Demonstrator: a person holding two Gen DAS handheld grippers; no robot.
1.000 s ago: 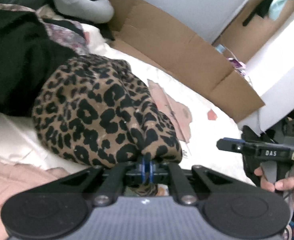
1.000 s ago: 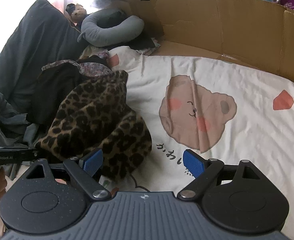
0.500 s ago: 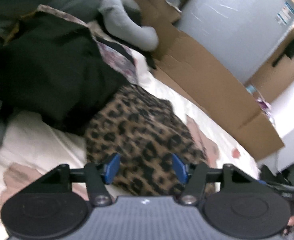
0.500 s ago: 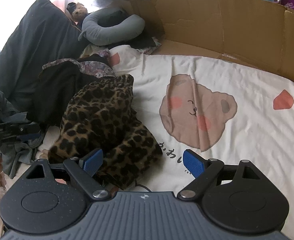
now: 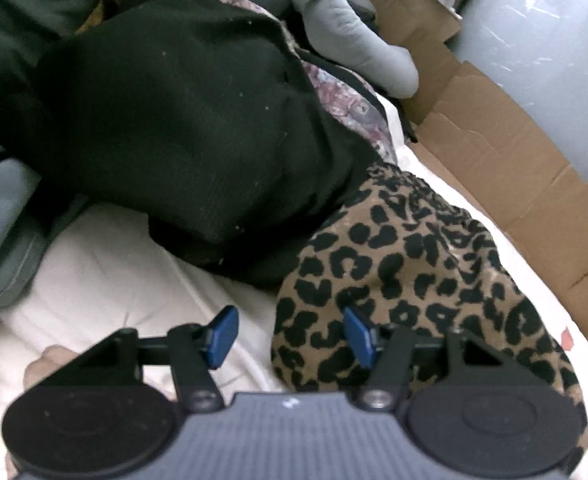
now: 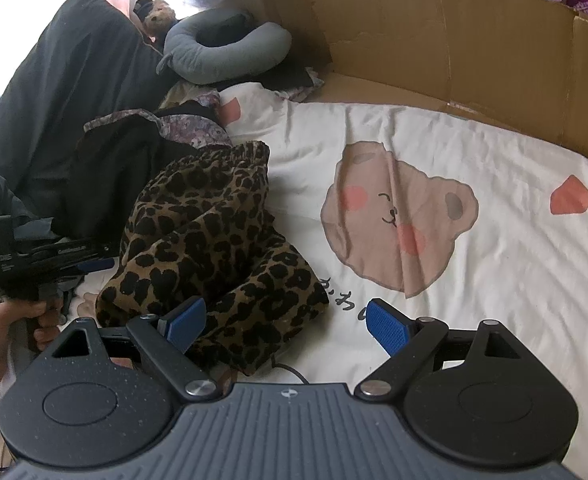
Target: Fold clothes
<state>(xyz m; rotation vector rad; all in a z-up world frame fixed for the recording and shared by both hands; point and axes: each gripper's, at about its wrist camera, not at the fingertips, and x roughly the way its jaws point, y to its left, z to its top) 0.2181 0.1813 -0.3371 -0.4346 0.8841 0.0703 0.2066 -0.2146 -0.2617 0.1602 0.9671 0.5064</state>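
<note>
Black garment (image 5: 198, 128) against leopard-print garment (image 5: 413, 280); cardboard (image 6: 453, 48) behind.

Left view: I look low and close over the leopard cloth (image 5: 409, 280), facing the black garment (image 5: 198, 128).
Right view: I look higher across the bed (image 6: 473, 200), toward cardboard (image 6: 445, 40).
Shared: leopard cloth, black garment, cardboard.

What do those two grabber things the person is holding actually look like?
Each of the tongs, left and right, has black linkage arms with silver pivot screws, ribbed blue fingertips, round black discs and a ribbed grey body. A bare hand grips the left one's black handle.
</note>
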